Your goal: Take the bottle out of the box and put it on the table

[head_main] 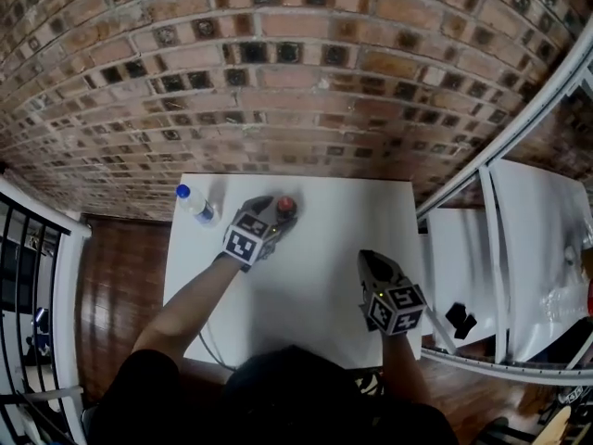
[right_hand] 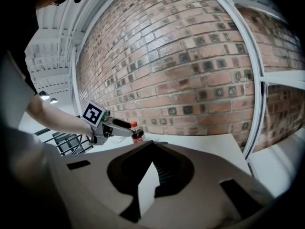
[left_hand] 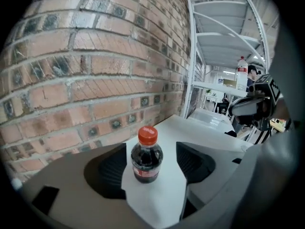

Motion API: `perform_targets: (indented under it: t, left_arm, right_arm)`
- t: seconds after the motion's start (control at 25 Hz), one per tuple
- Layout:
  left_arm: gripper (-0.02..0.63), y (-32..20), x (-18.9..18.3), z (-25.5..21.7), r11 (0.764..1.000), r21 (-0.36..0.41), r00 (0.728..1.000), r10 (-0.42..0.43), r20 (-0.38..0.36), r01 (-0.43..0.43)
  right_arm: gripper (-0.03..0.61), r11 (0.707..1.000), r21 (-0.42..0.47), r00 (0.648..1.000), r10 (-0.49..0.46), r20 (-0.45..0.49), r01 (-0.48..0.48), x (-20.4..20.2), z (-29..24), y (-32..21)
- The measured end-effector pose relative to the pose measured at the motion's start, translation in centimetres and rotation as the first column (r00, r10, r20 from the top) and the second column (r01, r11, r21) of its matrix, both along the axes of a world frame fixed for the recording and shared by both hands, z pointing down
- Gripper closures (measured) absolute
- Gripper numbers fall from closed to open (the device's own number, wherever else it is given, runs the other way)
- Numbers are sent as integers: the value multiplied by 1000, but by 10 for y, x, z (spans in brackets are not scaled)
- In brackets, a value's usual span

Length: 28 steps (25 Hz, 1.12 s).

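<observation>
A small cola bottle [head_main: 286, 206] with a red cap stands upright on the white table [head_main: 324, 258], close to its far edge by the brick wall. My left gripper [head_main: 276, 221] is right behind it. In the left gripper view the cola bottle [left_hand: 147, 159] stands between the spread jaws of the left gripper [left_hand: 152, 178], with bare table on both sides, and the pads do not touch it. My right gripper [head_main: 372, 263] hovers over the near right of the table. In the right gripper view the right gripper [right_hand: 151, 150] has its tips together, nothing between them. No box is in view.
A clear water bottle [head_main: 195, 203] with a blue cap stands at the table's far left corner. A white metal shelf frame [head_main: 491, 239] runs along the right side of the table. The brick wall [head_main: 278, 82] rises straight behind the table's far edge.
</observation>
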<state>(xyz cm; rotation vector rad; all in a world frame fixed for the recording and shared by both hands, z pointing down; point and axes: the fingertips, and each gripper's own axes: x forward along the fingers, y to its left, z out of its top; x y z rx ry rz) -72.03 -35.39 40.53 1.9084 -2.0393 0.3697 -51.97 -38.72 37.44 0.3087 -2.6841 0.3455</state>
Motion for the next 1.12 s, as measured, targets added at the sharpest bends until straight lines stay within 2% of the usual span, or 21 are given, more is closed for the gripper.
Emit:
perform_targets:
  t: [0.08, 0.32, 0.6, 0.84, 1.04, 1.12]
  left_arm:
    - [389, 15, 1, -28, 997, 80, 1000, -11, 25, 9]
    - [600, 58, 10, -100, 966, 257, 999, -42, 24, 35]
    - [611, 98, 45, -147, 936, 346, 996, -79, 48, 58]
    - [611, 133, 81, -185, 906, 423, 994, -74, 85, 31]
    - [611, 163, 108, -205, 857, 509, 993, -112, 35, 78]
    - [611, 171, 127, -211, 851, 519, 991, -125, 48, 82]
  right_arm:
    - [574, 1000, 20, 1000, 1, 18, -2, 2, -11, 8]
    - [574, 995, 93, 996, 25, 85, -33, 19, -54, 36]
    - [574, 984, 149, 982, 67, 178, -94, 56, -94, 60]
    - [574, 978, 168, 964, 75, 255, -120, 82, -112, 75]
    - [574, 980, 159, 943, 58, 326, -115, 99, -128, 83]
    - [574, 983, 150, 937, 47, 347, -105, 110, -132, 89]
